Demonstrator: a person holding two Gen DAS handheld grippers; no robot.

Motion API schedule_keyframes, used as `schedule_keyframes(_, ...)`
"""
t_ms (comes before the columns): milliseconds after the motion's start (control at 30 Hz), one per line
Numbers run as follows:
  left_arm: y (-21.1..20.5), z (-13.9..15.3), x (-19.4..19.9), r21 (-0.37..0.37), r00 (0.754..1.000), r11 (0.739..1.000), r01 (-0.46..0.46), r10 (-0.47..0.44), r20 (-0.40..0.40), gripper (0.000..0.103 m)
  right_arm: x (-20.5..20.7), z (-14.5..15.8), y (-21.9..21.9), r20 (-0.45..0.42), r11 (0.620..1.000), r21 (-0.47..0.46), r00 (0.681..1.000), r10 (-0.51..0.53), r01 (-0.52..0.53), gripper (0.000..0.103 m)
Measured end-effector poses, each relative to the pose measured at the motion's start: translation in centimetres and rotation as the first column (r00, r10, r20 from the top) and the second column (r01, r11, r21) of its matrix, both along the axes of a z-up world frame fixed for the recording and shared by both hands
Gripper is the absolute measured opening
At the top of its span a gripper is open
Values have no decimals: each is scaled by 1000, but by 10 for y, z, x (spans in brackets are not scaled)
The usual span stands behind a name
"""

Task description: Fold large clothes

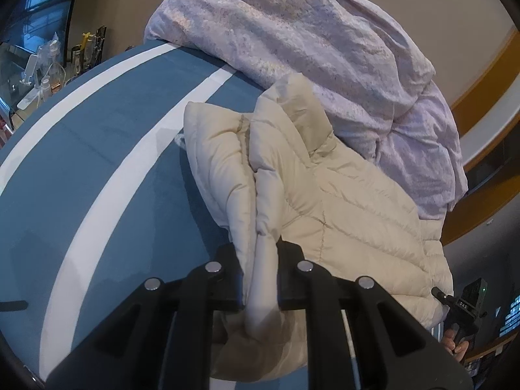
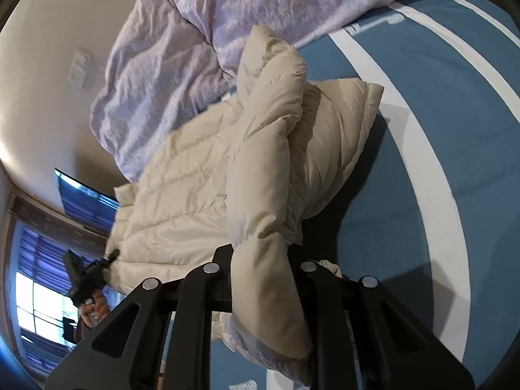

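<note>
Left wrist view first: over on the far left there's a cluttered glass shelf (image 1: 39, 74) with bottles and brushes, too small to sort out, then the blue bedsheet with white stripes (image 1: 107, 149), and on it the one thing that matters, a cream puffer jacket (image 1: 351, 214), lying on the bed just in front of a rumpled lilac duvet (image 1: 308, 39) and touching it. The left gripper (image 1: 260, 279) is clamped tight on a fat roll of the jacket's padded edge, the fabric bunched up between the two black fingers. Right wrist view, same deal from the other side: the right gripper (image 2: 265, 279) is pinched down on another thick puffy fold, probably a sleeve or the collar end, hard to say which. My take on handling: this thing looks light and super squishy, all air, with a slick shell that will likely try to slide out of a shallow pinch, so grabbing deep on a seam or a quilted ridge seems the way to go, and expect it to spring back open after a fold. Count: one jacket, one duvet, one striped sheet, two grippers, and each camera catches the other gripper at its edge.
</note>
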State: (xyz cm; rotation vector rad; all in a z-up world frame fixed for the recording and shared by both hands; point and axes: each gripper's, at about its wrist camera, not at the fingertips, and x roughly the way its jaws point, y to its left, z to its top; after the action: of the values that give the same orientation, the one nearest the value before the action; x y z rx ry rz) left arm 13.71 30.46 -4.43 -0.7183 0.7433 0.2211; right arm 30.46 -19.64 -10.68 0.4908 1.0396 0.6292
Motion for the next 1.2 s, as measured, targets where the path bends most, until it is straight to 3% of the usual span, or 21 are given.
schedule_keyframes(133, 2, -8, -5, -19, 1000, 1000, -10, 10, -14, 15, -11, 3, 10, 43, 993, -119, 999, 9, -4, 22)
schedule_keyframes(200, 3, -12, -5, -18, 999, 1000, -19, 19, -31, 20, -14, 12, 13, 82, 977, -209, 996, -24, 40, 42)
schedule_keyframes(300, 3, -18, -5, -7, 997, 999, -47, 46, -68, 33, -19, 26, 9, 175, 943, -302, 981, -89, 139, 61)
schedule_keyframes(333, 3, -19, -6, -2, 996, 999, -54, 54, -75, 37, -22, 30, 7, 202, 934, -318, 974, -102, 164, 61)
schedule_keyframes(400, 3, -21, -7, 9, 994, 998, -66, 66, -92, 56, -26, 40, 8, 255, 917, -342, 959, -121, 206, 61)
schedule_keyframes(567, 5, -25, -12, -7, 991, 996, -90, 89, -99, 68, -44, 61, 45, 351, 923, -345, 936, -40, 168, 61)
schedule_keyframes(800, -1, -30, -14, -55, 991, 993, -109, 104, -78, 69, -69, 44, 130, 387, 910, -414, 909, 155, 21, 61)
schedule_keyframes(1067, -8, -30, -12, -51, 991, 993, -111, 106, -78, 75, -89, 26, 162, 434, 888, -457, 883, 181, 43, 61)
schedule_keyframes(1200, -12, -33, -9, -29, 991, 994, -107, 105, -79, 75, -88, 21, 160, 426, 887, -458, 890, 164, 55, 61)
